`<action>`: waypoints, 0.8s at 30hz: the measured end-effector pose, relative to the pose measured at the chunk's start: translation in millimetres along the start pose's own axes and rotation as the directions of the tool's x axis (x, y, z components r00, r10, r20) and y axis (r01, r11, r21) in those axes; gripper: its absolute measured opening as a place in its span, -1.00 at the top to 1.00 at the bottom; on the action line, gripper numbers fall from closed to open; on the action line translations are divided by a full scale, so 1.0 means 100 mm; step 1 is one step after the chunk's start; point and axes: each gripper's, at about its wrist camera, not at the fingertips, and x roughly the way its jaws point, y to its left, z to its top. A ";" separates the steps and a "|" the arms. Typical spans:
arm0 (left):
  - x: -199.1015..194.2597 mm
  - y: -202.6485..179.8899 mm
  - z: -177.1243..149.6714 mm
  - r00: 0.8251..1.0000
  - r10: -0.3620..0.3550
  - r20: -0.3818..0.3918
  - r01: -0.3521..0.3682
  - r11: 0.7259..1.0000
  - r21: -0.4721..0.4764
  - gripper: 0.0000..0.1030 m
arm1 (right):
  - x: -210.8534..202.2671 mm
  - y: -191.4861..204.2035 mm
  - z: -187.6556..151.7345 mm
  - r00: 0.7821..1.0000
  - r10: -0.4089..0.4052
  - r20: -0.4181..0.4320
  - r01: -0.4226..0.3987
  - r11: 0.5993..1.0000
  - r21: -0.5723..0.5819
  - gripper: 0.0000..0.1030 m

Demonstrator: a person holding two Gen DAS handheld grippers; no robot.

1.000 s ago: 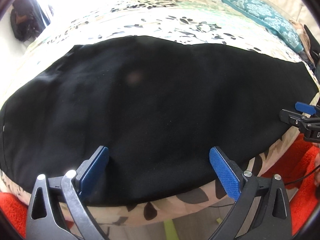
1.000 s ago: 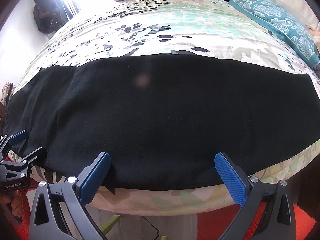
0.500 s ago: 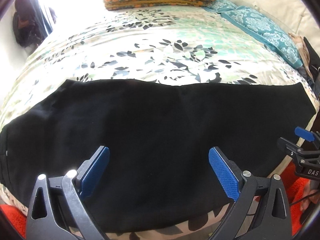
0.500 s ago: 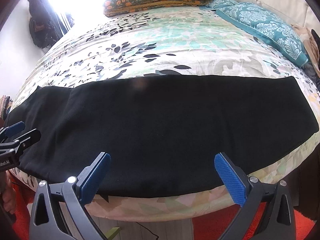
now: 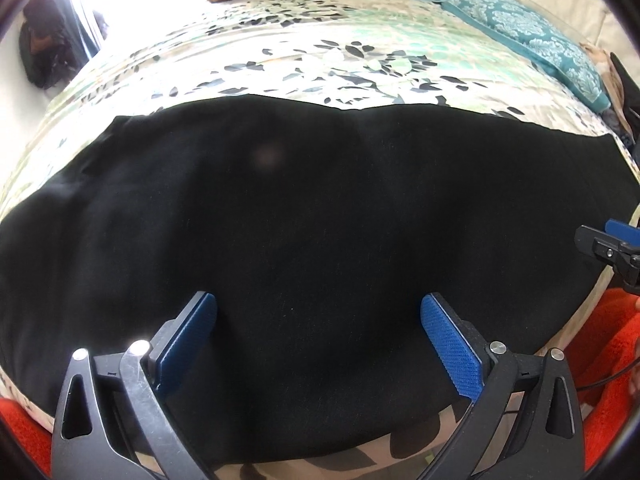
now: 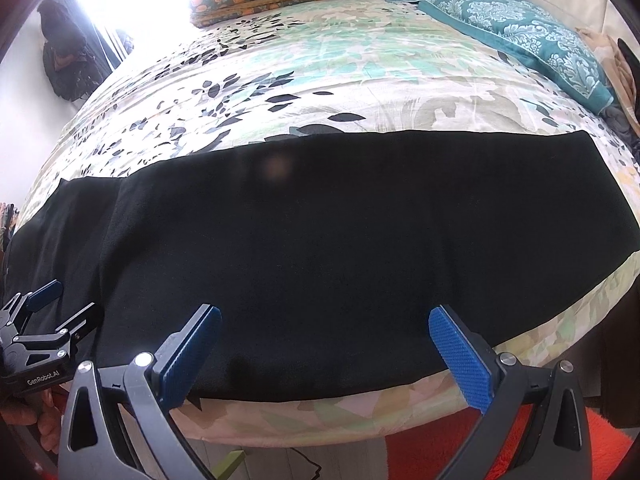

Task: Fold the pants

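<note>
Left gripper (image 5: 318, 340) and right gripper (image 6: 324, 348): lower frame, jaws spread wide, holding nothing, poised over the pants' near edge. Pants (image 6: 320, 248): black, flat, a long band across the bed (image 6: 340, 80), mid-frame.

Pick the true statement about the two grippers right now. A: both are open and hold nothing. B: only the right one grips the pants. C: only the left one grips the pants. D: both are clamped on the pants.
A: the left gripper and the right gripper both show their blue pads spread wide over the black pants, with no cloth pinched between them.
</note>
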 end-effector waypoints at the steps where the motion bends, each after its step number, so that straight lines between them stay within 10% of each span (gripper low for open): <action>1: 0.00 0.00 -0.01 1.000 -0.001 0.000 0.001 1.000 0.002 -0.98 | 0.01 0.01 0.00 1.000 -0.006 -0.003 0.006 1.000 -0.004 -1.00; 7: -0.11 0.00 -0.01 0.999 -0.029 -0.028 0.029 1.000 -0.005 -0.96 | -0.32 -0.10 0.03 0.986 0.092 0.136 -0.100 0.993 0.056 -0.99; 14: -0.52 0.03 0.19 0.992 -0.084 0.093 0.085 0.996 -0.006 -0.96 | -1.46 -1.68 0.17 0.824 0.061 0.563 -0.316 0.874 0.368 -1.00; 17: -0.55 -0.02 0.33 0.985 -0.116 0.125 0.119 0.993 -0.018 -0.96 | -1.44 -2.55 0.10 0.852 0.014 0.523 -0.340 0.775 0.533 -1.00; 20: -0.41 -0.08 0.38 0.987 -0.131 0.097 0.135 0.990 -0.028 -0.96 | -1.10 -3.02 0.03 0.898 0.147 0.414 -0.384 0.720 0.578 -1.00; 24: -0.24 -0.11 0.28 0.990 -0.135 0.036 0.137 0.989 -0.051 -0.96 | -0.71 -3.19 -0.25 0.882 0.282 0.379 -0.470 0.605 0.643 -1.00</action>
